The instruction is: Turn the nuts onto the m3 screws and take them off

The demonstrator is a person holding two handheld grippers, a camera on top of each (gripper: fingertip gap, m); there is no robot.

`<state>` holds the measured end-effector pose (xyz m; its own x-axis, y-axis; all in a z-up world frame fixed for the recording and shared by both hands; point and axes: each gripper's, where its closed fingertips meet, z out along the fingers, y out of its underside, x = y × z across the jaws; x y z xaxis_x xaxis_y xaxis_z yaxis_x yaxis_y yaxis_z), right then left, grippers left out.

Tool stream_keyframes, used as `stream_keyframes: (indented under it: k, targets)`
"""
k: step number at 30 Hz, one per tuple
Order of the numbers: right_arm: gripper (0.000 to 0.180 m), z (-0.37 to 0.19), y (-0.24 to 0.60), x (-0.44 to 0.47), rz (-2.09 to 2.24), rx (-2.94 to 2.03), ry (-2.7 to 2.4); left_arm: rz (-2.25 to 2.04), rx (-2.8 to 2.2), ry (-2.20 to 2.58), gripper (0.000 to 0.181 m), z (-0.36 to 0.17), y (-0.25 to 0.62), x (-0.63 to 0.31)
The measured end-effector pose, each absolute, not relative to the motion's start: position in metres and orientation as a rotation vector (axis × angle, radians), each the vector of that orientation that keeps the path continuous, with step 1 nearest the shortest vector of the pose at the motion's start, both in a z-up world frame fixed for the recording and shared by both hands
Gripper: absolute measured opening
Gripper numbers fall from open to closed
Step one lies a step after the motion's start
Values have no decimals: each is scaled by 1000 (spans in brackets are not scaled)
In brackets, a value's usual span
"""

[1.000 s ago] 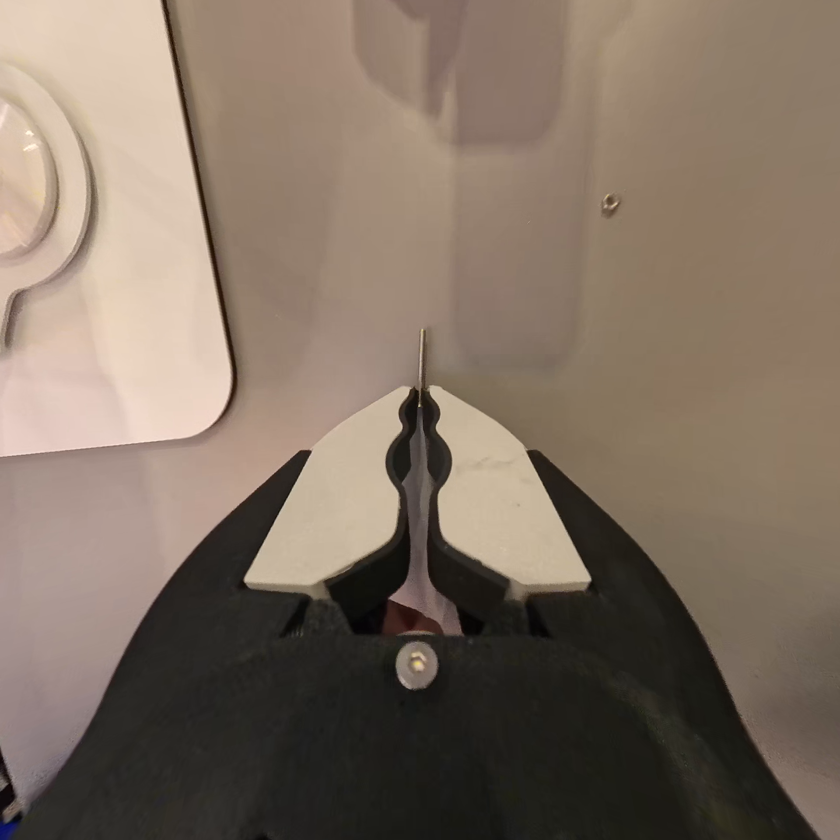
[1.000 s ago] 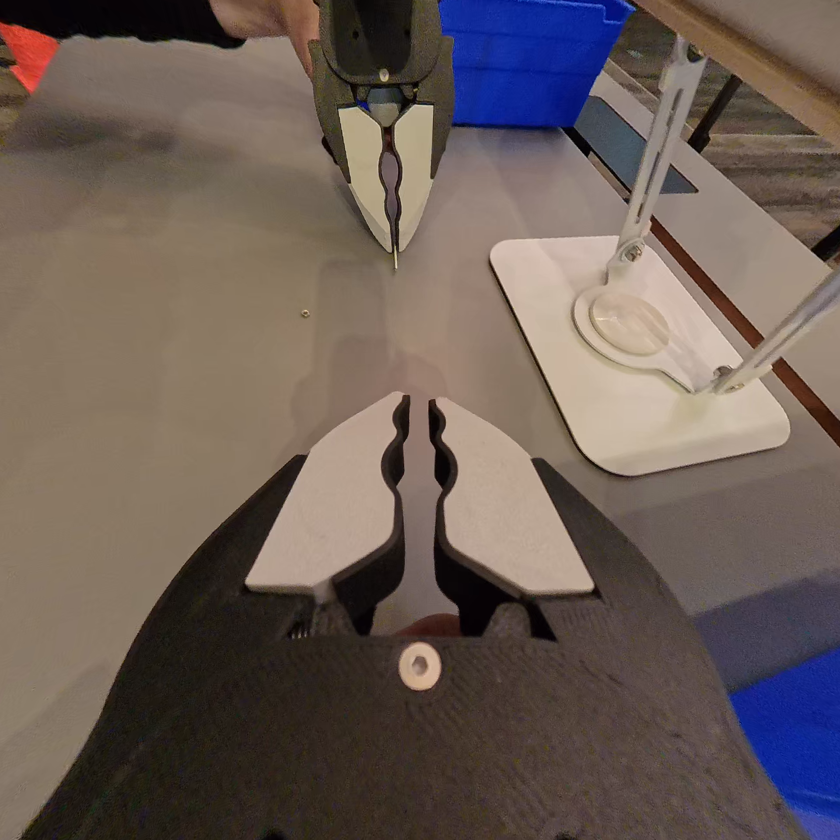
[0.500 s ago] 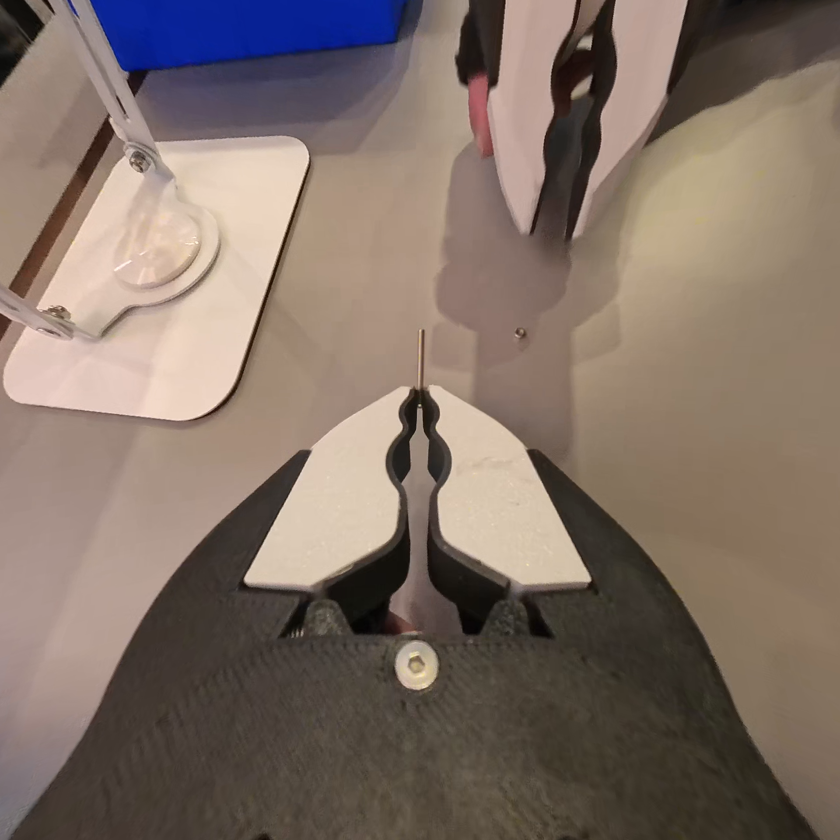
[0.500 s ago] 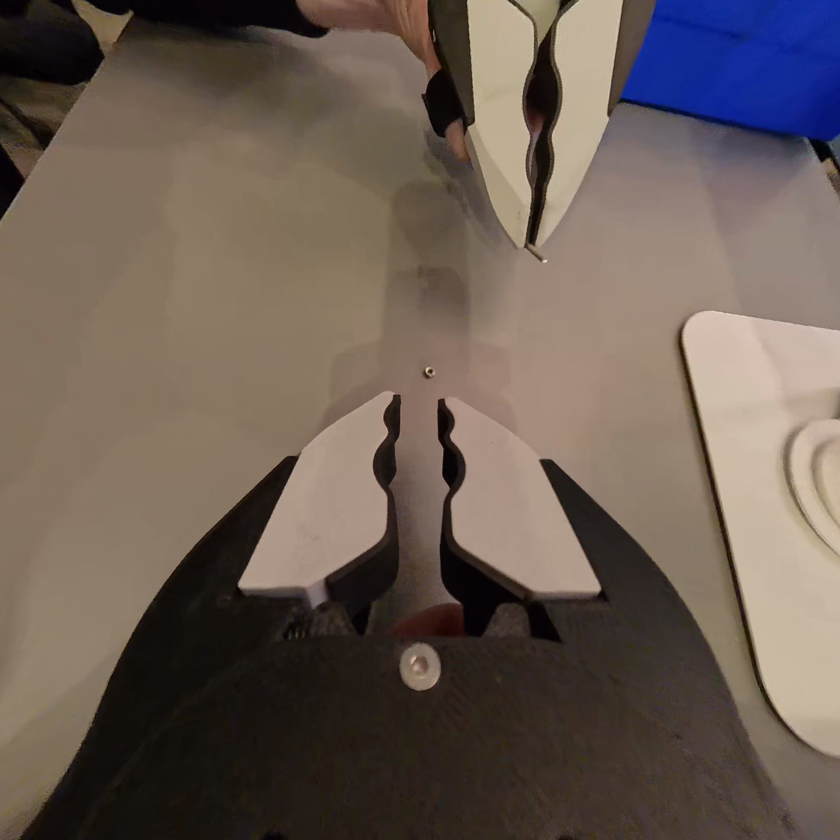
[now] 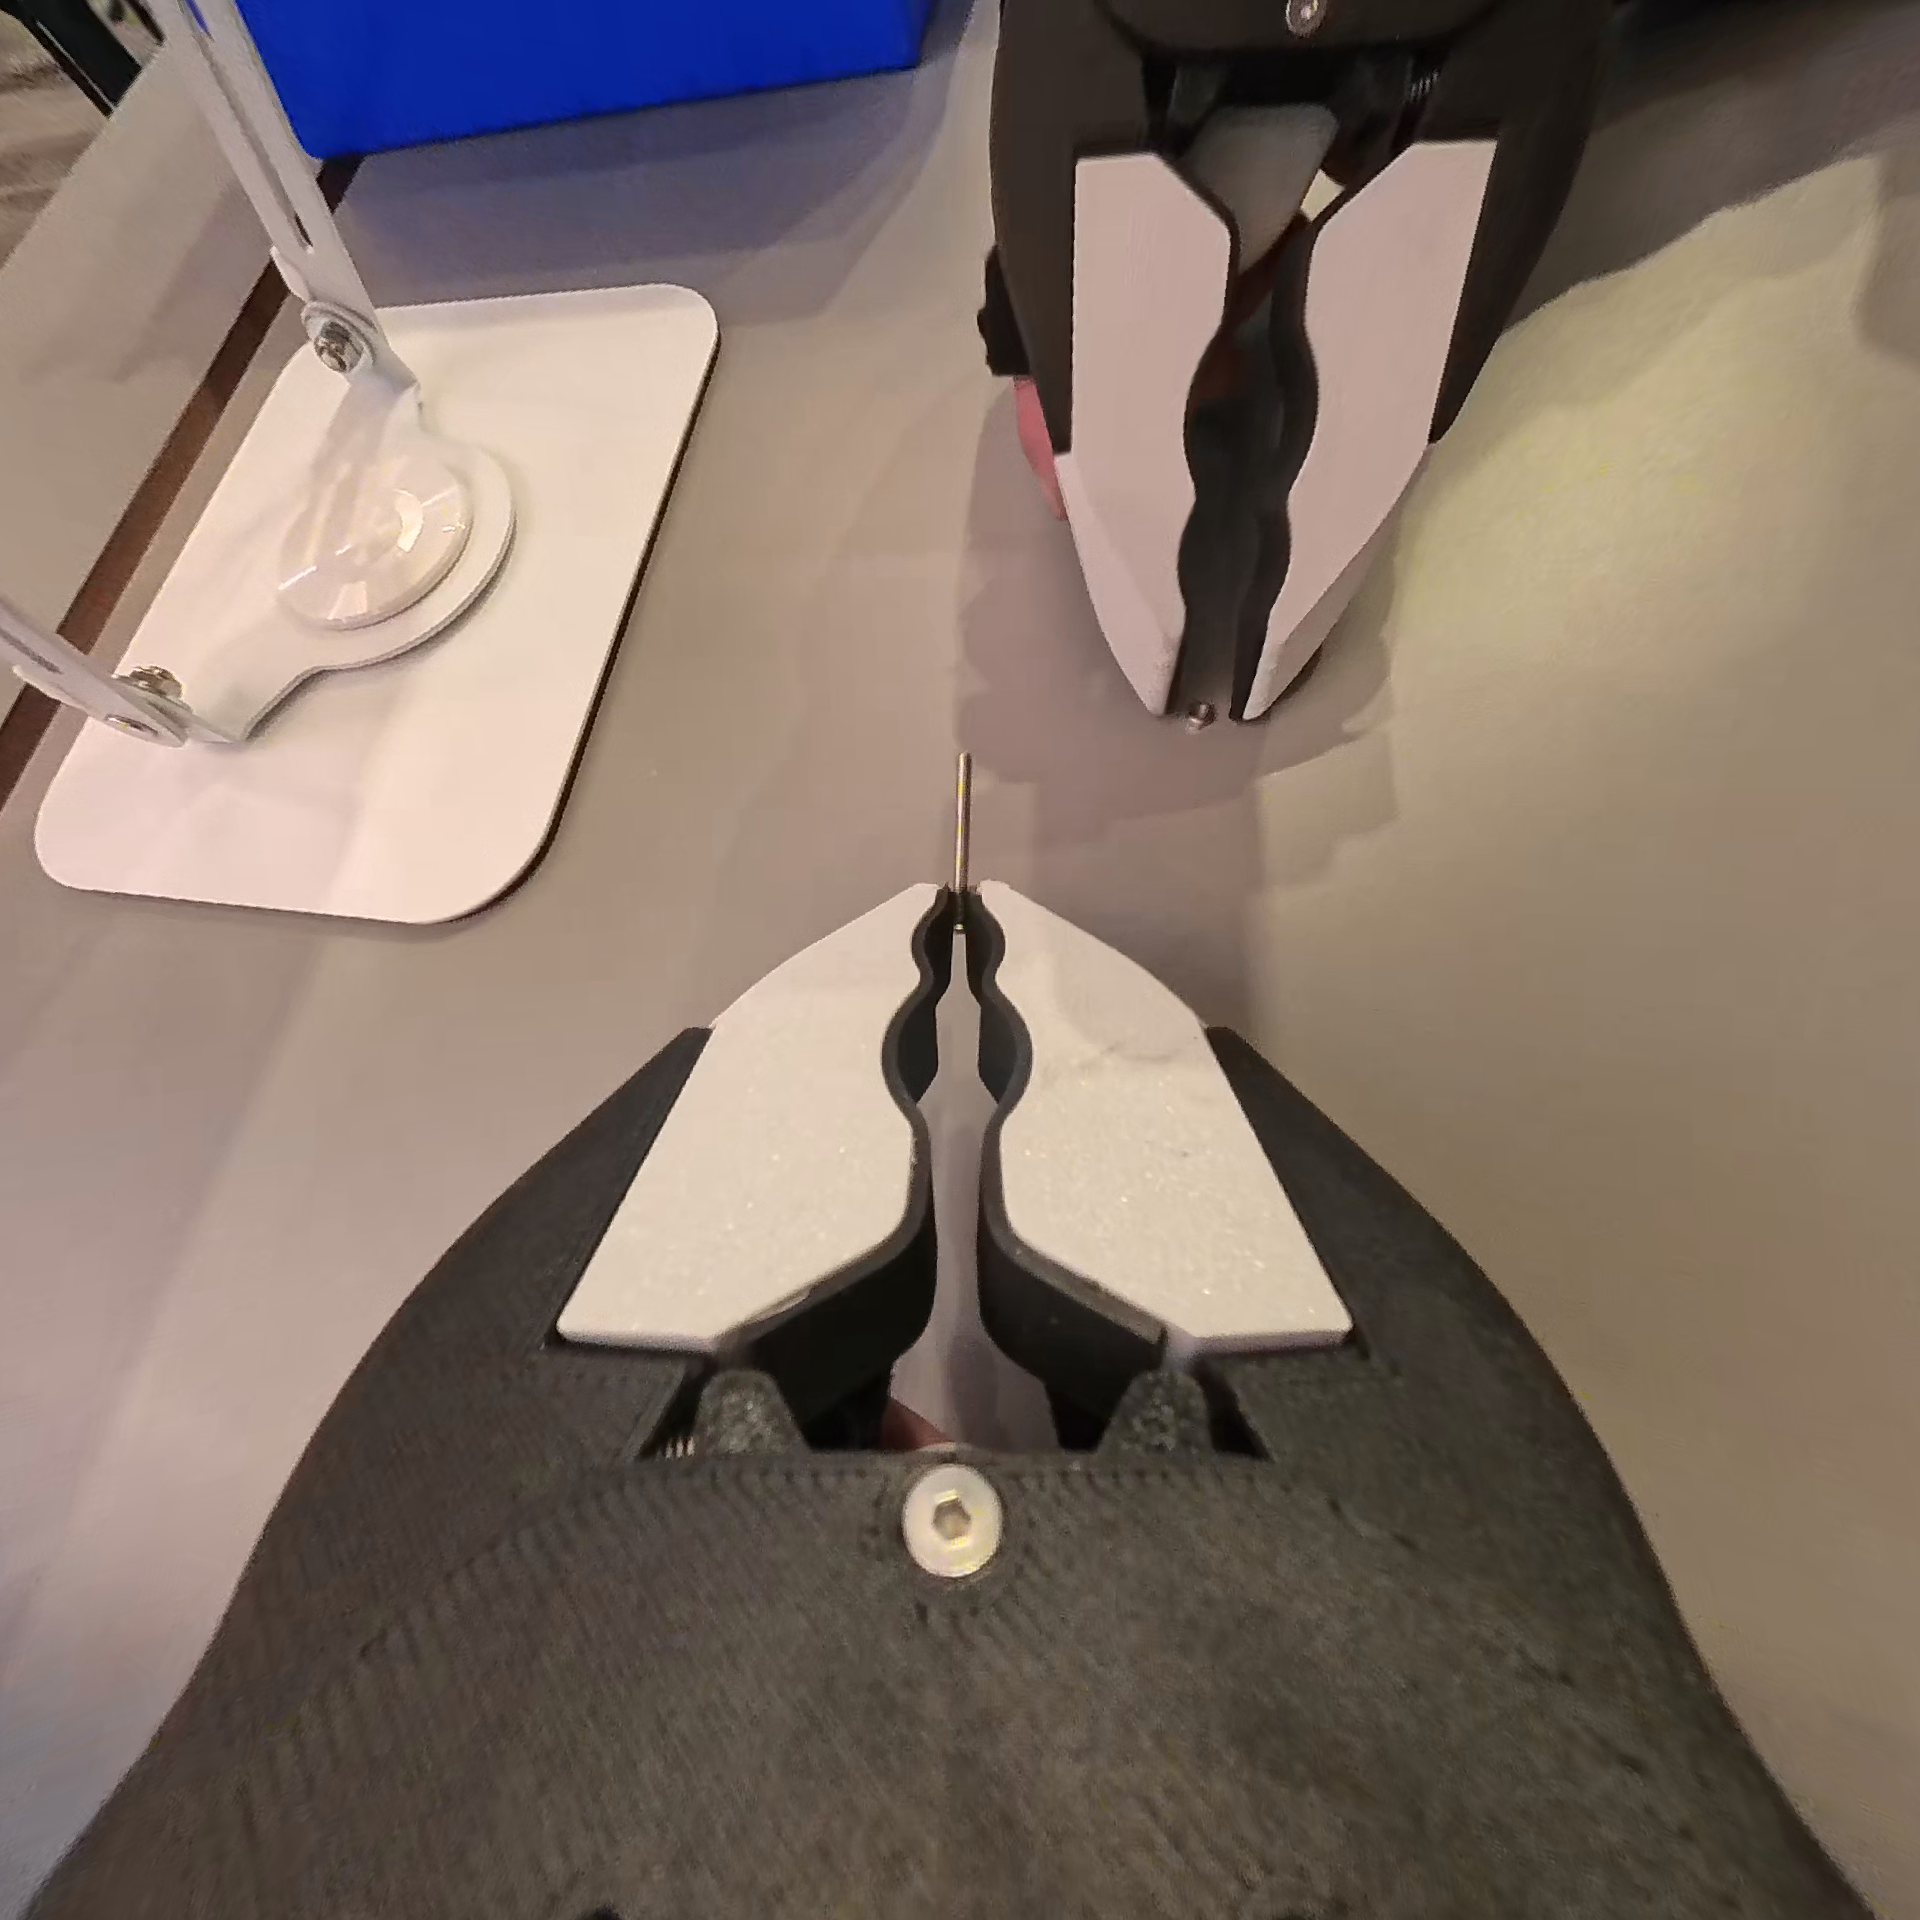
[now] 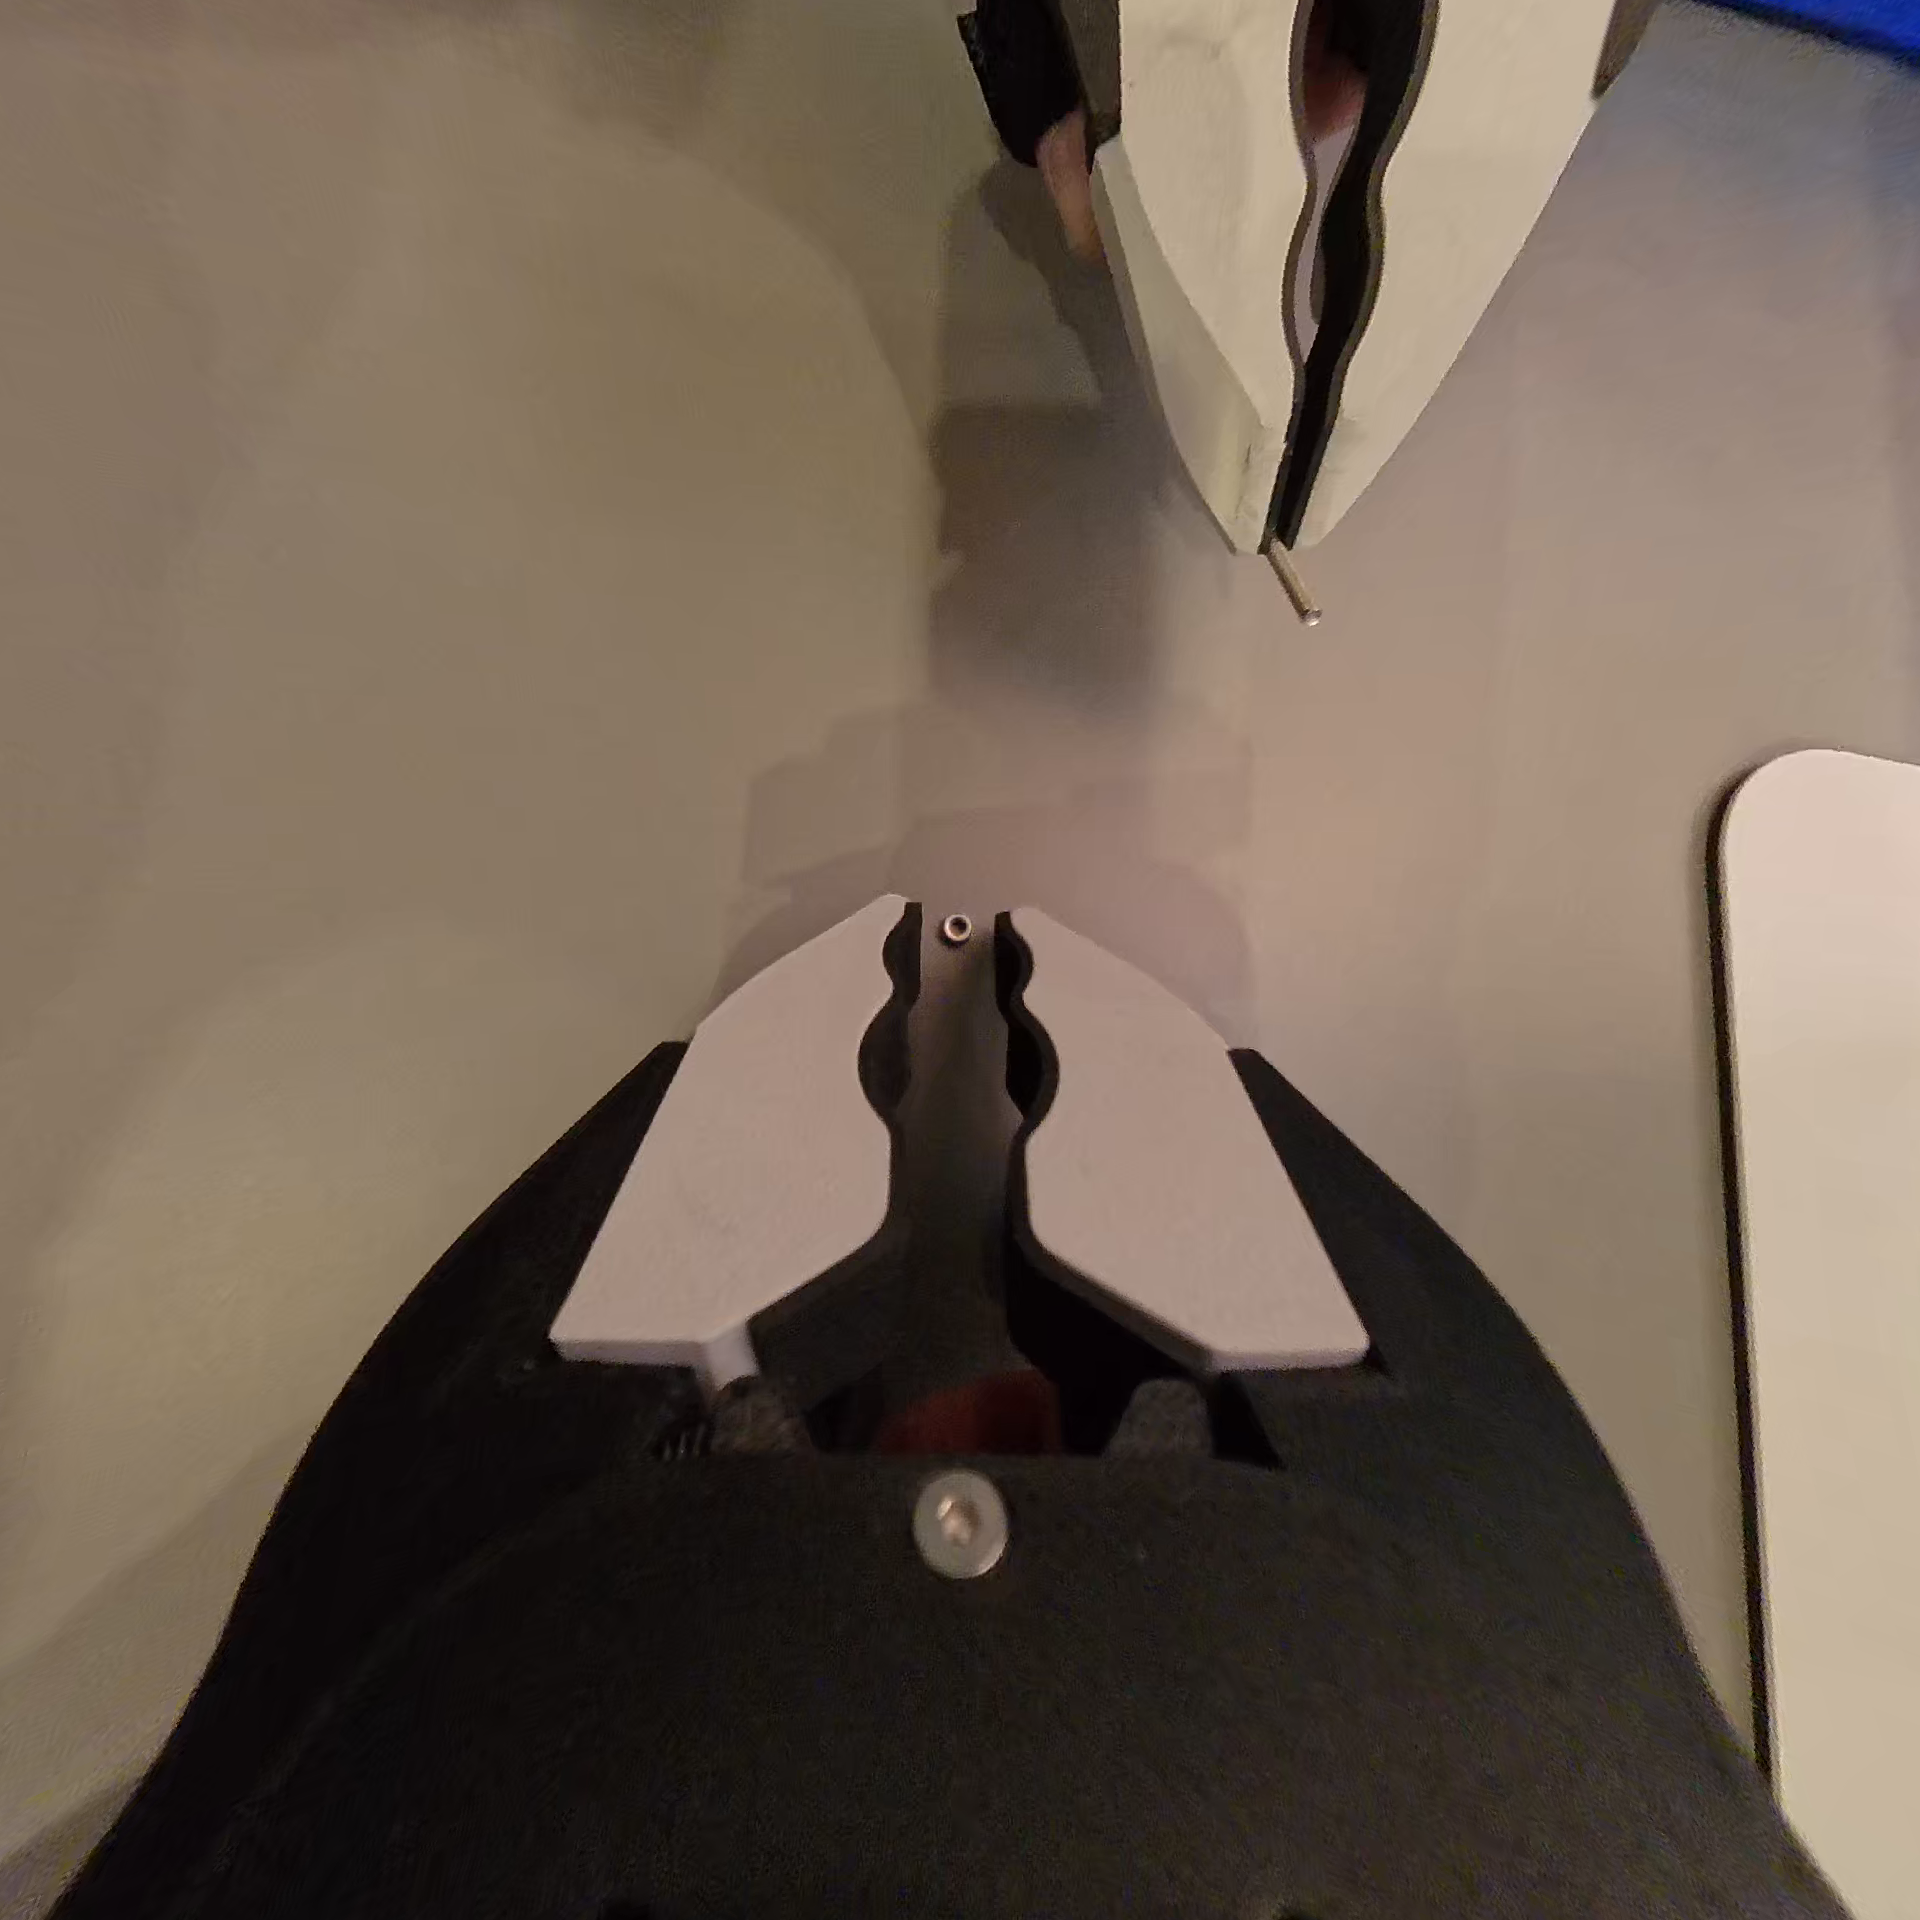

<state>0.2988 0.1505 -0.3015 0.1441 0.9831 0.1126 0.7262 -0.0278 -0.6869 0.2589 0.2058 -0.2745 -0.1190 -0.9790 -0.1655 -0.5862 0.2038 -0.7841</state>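
While left gripper [image 5: 962,894] pinches screw [image 5: 963,821], white stand base [image 5: 343,644] beside.

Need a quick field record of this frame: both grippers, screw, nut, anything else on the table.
left gripper: shut on thin steel screw, shaft sticking out past the tips
right gripper: open, tips straddling small silver nut
nut: lying on grey table, not yet gripped
screw to nut: apart, not threaded
other: white flat stand base with metal arm, blue bin at the table's far edge
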Motion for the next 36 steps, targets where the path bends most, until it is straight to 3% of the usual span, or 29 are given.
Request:
stream_keyframes:
  k: [5,36]
  targets:
    - [6,-303,148,297,579,-1835,-1647,-732,-1466,1791,2,-275,207,258]
    - [4,-288,150,299,702,-1798,-1562,-846,-1455,1730,2,-268,203,263]
